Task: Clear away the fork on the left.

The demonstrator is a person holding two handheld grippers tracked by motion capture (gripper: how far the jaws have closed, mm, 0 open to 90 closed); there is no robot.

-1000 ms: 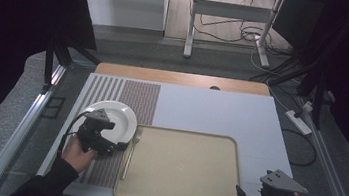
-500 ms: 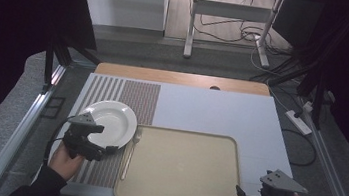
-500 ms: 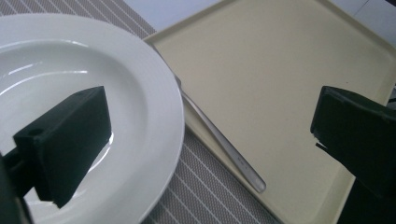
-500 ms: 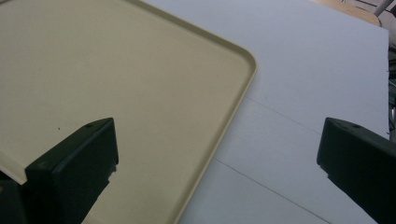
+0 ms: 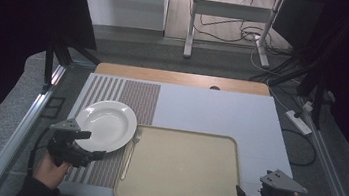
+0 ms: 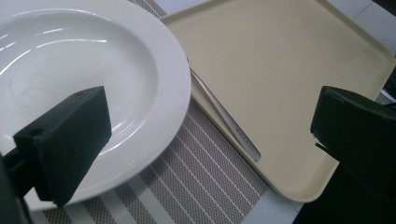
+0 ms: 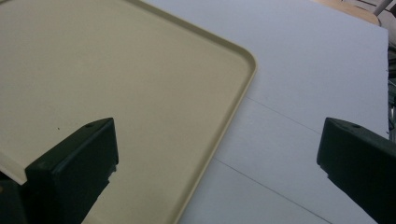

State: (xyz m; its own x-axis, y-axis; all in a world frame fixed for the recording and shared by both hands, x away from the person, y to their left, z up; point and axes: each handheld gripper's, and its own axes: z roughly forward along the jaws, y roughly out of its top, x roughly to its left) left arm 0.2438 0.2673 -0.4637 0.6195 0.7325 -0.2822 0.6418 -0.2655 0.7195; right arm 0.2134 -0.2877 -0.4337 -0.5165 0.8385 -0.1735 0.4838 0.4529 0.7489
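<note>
No brand, label or writing can be read on anything here. The white plate (image 5: 106, 125) is round and glossy with a broad ribbed rim; it lies on the striped mat (image 5: 122, 96) at the left of the worktop (image 5: 221, 111), its right edge just beside the beige tray (image 5: 181, 167), with a fork (image 5: 130, 153) between the two (the fork's handle runs along the tray's left rim). The left tool (image 5: 97, 154) sits at the plate's near edge, jaws spread wide and holding nothing. A second ago it was over the plate's near rim; it has since drawn back toward the person. The right tool (image 5: 239, 192) stays at the tray's near right corner, wide open and empty
</note>
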